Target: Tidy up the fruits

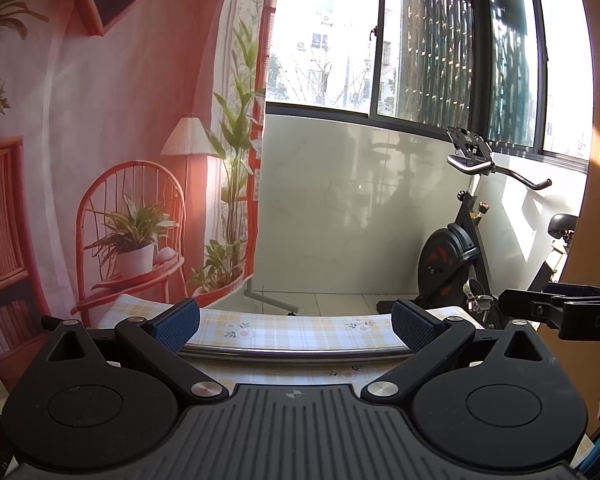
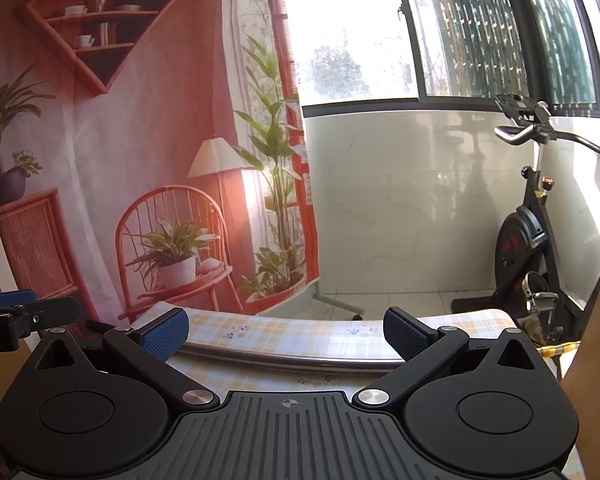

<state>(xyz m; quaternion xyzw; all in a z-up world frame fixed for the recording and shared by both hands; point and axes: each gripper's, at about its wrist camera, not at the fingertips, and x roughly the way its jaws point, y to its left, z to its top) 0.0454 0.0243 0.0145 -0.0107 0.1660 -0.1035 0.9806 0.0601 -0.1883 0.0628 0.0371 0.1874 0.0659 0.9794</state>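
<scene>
No fruit shows in either view. My left gripper [image 1: 296,326] is open, its blue-padded fingers [image 1: 178,324] spread wide over the plaid floral tablecloth [image 1: 292,330]. My right gripper [image 2: 286,330] is open too, level above the same tablecloth [image 2: 292,334]. Between each pair of fingers runs the curved steel rim of a tray or bowl [image 1: 292,354], and only that far edge [image 2: 292,354] is visible. The right gripper's body [image 1: 556,310] reaches in at the right edge of the left wrist view. The left gripper's body [image 2: 16,318] shows at the left edge of the right wrist view.
A printed fabric backdrop [image 1: 112,140] of a room with chair and plants hangs behind the table's left half. A black exercise bike [image 1: 460,248] stands on the tiled floor at the right, under the windows [image 1: 420,40]. A person's arm [image 2: 592,340] borders the right wrist view.
</scene>
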